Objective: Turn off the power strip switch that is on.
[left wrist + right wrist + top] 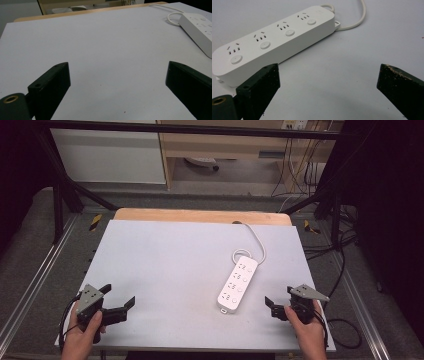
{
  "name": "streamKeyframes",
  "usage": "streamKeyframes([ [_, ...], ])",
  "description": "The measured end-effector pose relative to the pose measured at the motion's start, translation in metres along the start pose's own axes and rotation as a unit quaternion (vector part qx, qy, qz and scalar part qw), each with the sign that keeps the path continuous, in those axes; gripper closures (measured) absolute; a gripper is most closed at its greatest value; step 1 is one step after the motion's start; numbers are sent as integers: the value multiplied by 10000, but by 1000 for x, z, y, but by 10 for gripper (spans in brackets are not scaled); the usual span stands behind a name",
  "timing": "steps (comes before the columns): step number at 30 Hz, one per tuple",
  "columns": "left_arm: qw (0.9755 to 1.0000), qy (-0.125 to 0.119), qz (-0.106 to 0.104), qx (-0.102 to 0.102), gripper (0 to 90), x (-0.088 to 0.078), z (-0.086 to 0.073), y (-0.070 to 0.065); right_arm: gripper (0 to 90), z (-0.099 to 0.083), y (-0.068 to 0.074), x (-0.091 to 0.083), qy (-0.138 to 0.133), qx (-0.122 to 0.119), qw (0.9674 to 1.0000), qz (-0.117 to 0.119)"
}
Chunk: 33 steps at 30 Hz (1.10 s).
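While the grey tabletop (165,270) took up the middle of the high view, with a strip of bare wood (200,215) along its far edge, very little lay on it. One white strip (238,283), a power strip with three sockets and three round buttons, sat right of centre, running from lower left to upper right. Its cord (256,241) looped at the upper end and went off toward the top of the frame.

Both tongs waited low in the frame. Left tongs (119,301) hung at the lower left, released and holding nothing, well apart from the strip. Right tongs (281,302) sat at the lower right, near the strip's lower end but not touching it, also released and empty. In the right gripper view the strip (274,40) lay just beyond the left jaw, with bare tabletop between the jaws.

Judging by this, the work had hardly begun: the strip was untouched, and the reach, the grasp or a button press all remained. Nothing blocked the way. Only the looped cord might drag or snag if the strip were moved.
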<state>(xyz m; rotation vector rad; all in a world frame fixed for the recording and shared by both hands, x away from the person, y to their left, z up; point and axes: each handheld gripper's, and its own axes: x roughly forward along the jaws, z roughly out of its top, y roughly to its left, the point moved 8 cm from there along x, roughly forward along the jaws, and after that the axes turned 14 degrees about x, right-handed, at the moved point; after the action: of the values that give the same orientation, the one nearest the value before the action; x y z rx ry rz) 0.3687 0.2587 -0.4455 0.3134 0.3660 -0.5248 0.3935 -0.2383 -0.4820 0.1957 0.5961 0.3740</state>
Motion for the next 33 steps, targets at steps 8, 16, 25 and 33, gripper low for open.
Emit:
streamKeyframes([
  [8, 10000, 22, -47, 73, 57, 2, 1, -4, 49, 4, 2, -3, -58, 18, 10000, 37],
  [16, 9998, 7, -159, 108, 57, 4, 2, -8, 42, 6, 6, -4, 88, -132, 9998, 119],
  [25, 9995, -48, -233, 191, 56, 2, 5, -13, 38, 10, 5, -10, 76, 1, 9998, 168],
  [33, 9997, -73, -208, 121, 55, 1, 4, -9, 54, 14, 9, -15, -51, 114, 9994, 337],
])
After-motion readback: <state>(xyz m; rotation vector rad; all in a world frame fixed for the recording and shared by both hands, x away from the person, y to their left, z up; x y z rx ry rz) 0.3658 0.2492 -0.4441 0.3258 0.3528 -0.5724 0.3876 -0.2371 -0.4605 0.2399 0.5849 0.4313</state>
